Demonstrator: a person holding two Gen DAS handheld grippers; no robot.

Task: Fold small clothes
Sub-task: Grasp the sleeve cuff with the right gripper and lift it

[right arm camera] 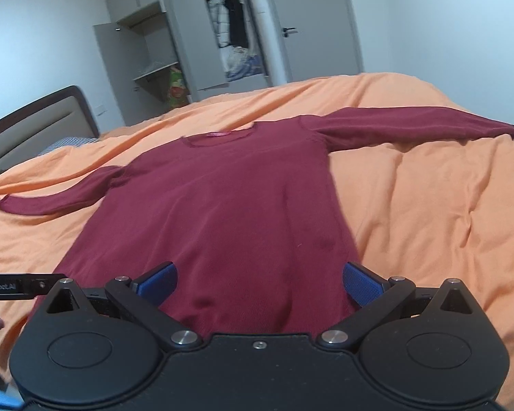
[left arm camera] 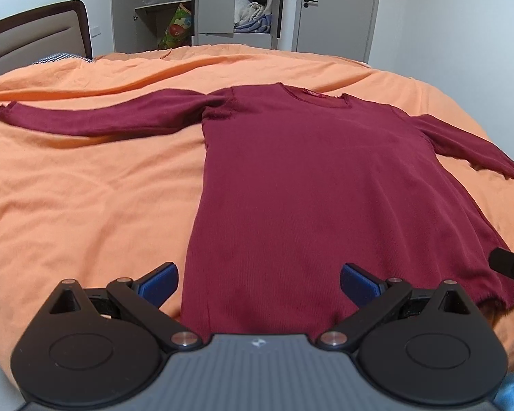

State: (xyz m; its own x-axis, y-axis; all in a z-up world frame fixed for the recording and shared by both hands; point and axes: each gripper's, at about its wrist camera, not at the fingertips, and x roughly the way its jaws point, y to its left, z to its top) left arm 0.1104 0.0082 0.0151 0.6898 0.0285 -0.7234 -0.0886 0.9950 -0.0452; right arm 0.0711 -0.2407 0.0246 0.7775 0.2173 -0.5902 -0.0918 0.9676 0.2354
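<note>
A dark red long-sleeved sweater (left arm camera: pixel 308 171) lies flat on the orange bed cover, collar away from me, both sleeves spread out to the sides. My left gripper (left arm camera: pixel 258 282) is open, hovering over the hem near its left corner, with nothing between its blue pads. The right gripper (right arm camera: pixel 258 282) is open too, above the hem near the right side of the sweater (right arm camera: pixel 216 205). The left sleeve (left arm camera: pixel 96 116) reaches far left; the right sleeve (right arm camera: pixel 418 125) stretches right. The tip of the other gripper (left arm camera: pixel 510 267) shows at the right edge of the left wrist view.
The orange duvet (left arm camera: pixel 68 205) covers the whole bed, wrinkled around the sweater. A padded headboard (left arm camera: pixel 34 37) stands at the far left. Behind the bed are an open wardrobe (left arm camera: pixel 250 3) with clothes and a closed door (left arm camera: pixel 335 7).
</note>
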